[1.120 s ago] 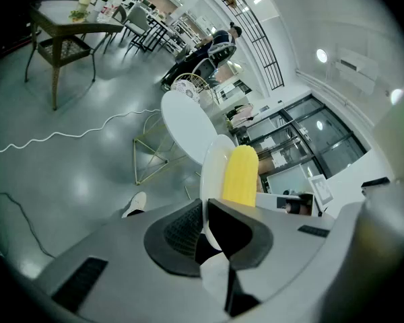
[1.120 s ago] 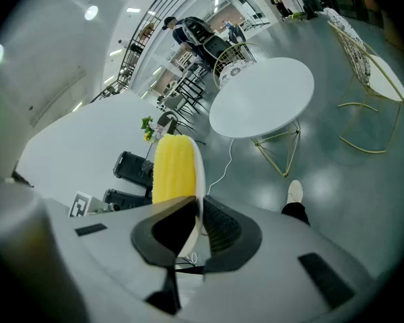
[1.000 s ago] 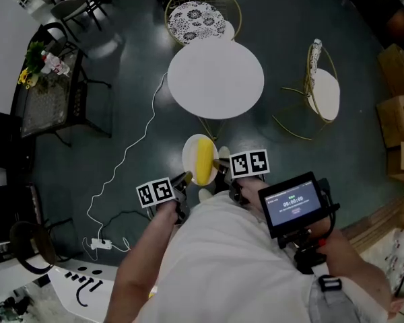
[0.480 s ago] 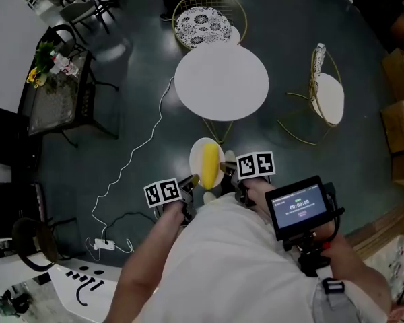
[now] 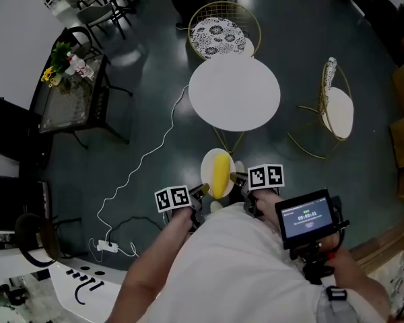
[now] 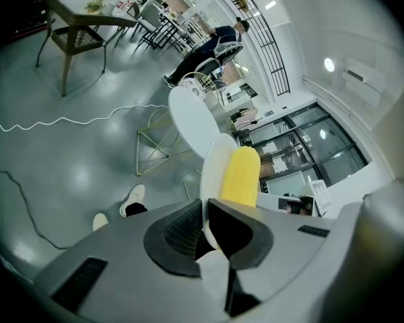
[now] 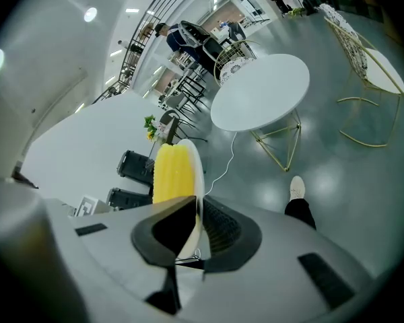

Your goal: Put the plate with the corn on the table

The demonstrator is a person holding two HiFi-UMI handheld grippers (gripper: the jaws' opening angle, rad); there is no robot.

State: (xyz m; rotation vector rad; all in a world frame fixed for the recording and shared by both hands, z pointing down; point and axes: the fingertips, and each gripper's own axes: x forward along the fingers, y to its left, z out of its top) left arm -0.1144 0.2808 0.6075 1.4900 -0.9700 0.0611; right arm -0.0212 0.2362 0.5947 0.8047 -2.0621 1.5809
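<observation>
Aloft, plate [image 5: 207,170] between 2 grippers' [image 5: 200,192] [image 5: 238,178] fingers [image 6: 182,231]

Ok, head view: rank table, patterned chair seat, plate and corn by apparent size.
1. table
2. patterned chair seat and plate, about alike; the plate is nearer the camera, so unranked
3. corn

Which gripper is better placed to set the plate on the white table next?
Neither alone: left gripper and right gripper are each shut on opposite rims of the plate carrying the corn. The table lies straight ahead, so both should carry it.
</observation>
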